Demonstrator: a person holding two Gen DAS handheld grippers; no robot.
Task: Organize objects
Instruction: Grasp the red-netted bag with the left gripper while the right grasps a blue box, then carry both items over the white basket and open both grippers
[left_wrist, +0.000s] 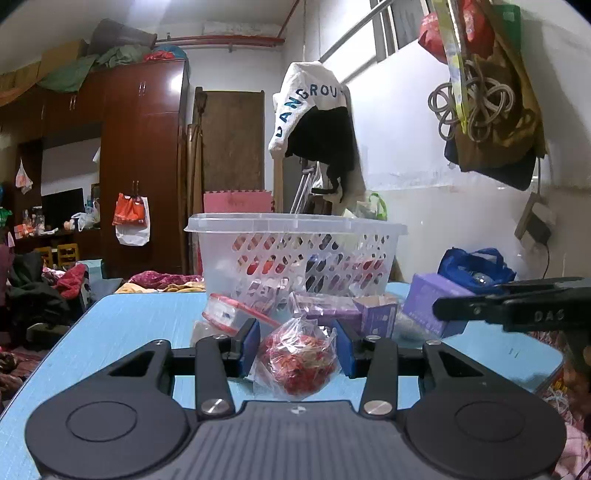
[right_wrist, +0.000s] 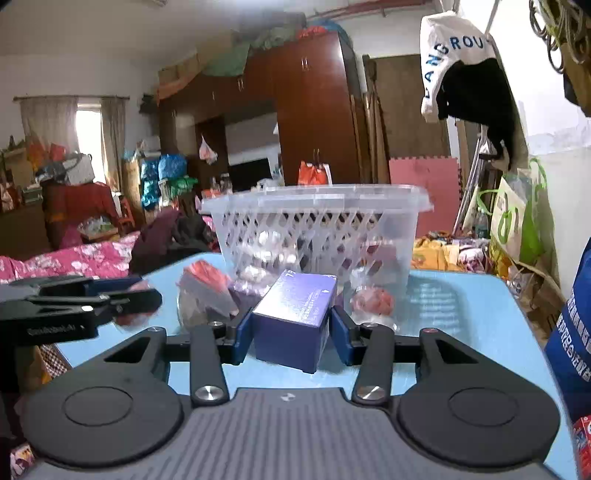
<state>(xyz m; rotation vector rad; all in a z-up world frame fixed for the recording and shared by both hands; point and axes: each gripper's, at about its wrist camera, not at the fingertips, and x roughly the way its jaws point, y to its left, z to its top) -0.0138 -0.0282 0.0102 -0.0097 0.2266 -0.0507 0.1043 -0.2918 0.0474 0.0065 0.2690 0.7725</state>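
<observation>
Fingers of my left gripper (left_wrist: 298, 349) pinch a clear bag of red bits (left_wrist: 297, 363), low in the centre of the left wrist view, with the blue pads pressed into its sides. My right gripper (right_wrist: 291, 332) pinches a purple box (right_wrist: 295, 317) in the same spot of the right wrist view, the pads tight on both flanks. The blue surface (left_wrist: 122, 332) spreads beneath both. Behind them, mid-frame, stands a clear latticed basket (left_wrist: 291, 236) with items inside that I cannot make out. Between it and my fingers lie a small red-rimmed container (left_wrist: 225, 314) and several purple cartons (left_wrist: 376, 314), close together. A white garment with blue lettering (left_wrist: 310, 103) hangs above, in the upper centre.
</observation>
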